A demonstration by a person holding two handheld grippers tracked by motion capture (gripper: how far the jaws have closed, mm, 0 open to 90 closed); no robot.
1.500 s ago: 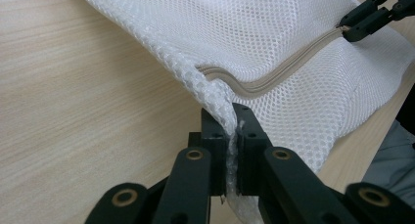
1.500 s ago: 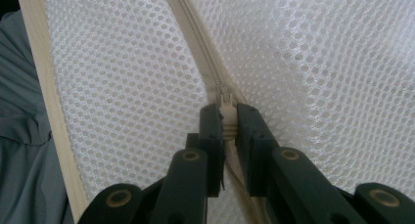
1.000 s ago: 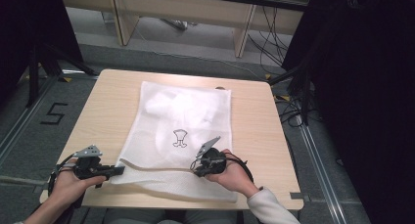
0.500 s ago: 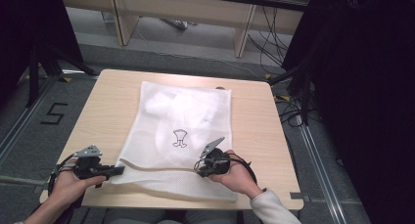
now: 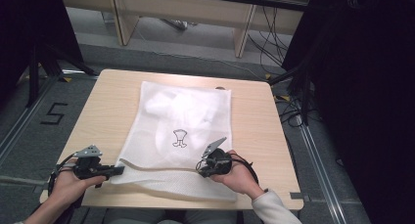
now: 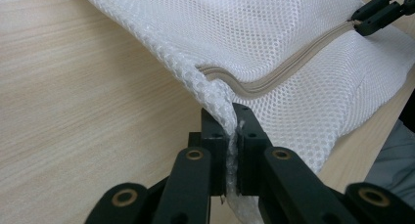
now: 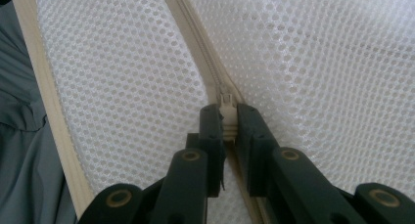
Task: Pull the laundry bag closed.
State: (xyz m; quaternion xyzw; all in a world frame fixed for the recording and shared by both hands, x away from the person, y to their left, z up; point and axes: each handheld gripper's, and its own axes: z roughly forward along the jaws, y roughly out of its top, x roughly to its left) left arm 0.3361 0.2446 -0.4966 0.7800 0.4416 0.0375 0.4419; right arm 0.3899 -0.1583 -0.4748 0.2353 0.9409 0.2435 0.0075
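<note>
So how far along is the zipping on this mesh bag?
Done: the left hand-held gripper has pinched the bag corner, and the right hand-held gripper has clamped the zipper pull. In hand: the pull sits toward the right of the zipper. Left: which way it runs can't be told.

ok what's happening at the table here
A person works a white mesh laundry bag lying flat on the table with two handheld grippers. The left gripper is shut on the bag's near left corner, pinning the mesh. The right gripper is shut on the zipper pull, partway along the zipper at the near edge.
</note>
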